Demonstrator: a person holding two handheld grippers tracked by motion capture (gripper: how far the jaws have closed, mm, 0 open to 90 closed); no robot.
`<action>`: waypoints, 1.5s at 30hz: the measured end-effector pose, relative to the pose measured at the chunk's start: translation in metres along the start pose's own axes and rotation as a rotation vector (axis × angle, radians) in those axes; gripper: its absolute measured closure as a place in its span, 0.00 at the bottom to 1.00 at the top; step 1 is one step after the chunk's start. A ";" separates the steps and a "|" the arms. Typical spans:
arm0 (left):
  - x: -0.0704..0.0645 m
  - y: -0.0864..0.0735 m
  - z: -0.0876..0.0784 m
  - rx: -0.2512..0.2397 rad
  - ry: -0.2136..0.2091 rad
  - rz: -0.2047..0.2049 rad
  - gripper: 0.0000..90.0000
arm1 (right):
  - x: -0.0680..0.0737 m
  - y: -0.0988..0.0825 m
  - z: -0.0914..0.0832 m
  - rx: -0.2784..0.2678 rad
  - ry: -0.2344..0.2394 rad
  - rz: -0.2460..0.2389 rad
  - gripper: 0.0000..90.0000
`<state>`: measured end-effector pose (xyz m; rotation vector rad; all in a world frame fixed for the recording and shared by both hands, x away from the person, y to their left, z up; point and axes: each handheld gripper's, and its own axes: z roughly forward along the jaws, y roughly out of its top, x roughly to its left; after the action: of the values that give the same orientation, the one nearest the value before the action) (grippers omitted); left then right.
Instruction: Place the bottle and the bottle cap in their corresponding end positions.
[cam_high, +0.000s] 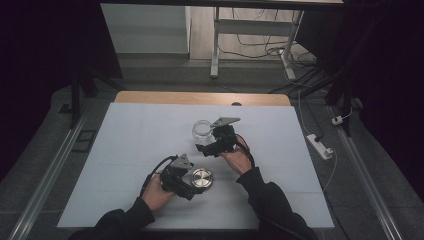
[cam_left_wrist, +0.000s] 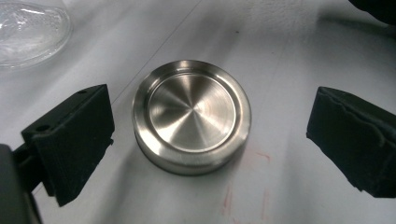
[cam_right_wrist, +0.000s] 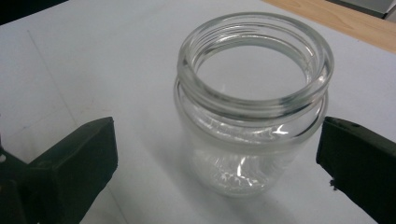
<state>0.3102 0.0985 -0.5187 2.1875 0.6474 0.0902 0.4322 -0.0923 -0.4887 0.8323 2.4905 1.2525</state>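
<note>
The round brushed-steel lid (cam_left_wrist: 191, 115) lies flat on the white tabletop (cam_high: 130, 150) between the left gripper's (cam_high: 192, 186) wide-apart jaws, untouched, while the clear glass jar (cam_right_wrist: 252, 107) stands upright, lidless, between the right gripper's (cam_high: 206, 149) equally spread jaws.

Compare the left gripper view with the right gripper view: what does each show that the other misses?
Left gripper view: a round brushed-metal lid lying flat on the white table cover, between the left gripper's open jaws and apart from both; faint reddish marks beside it.

Right gripper view: the glass jar's threaded open mouth, upright and empty, between the right gripper's open jaws; a wooden table edge.

Both: the white cover and the glass jar, just an edge in the left.
</note>
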 end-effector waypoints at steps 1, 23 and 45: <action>0.000 -0.001 -0.002 -0.002 -0.005 0.000 0.02 | 0.000 0.000 -0.001 -0.002 -0.001 0.001 0.00; 0.004 -0.015 -0.047 -0.055 -0.022 -0.042 0.00 | 0.018 -0.007 -0.043 -0.030 0.041 -0.020 0.00; 0.007 -0.043 -0.078 -0.081 -0.020 -0.109 0.00 | 0.040 -0.028 -0.063 -0.027 0.071 -0.034 0.00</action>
<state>0.2765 0.1787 -0.5008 2.0690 0.7373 0.0368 0.3616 -0.1242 -0.4708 0.7485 2.5254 1.3228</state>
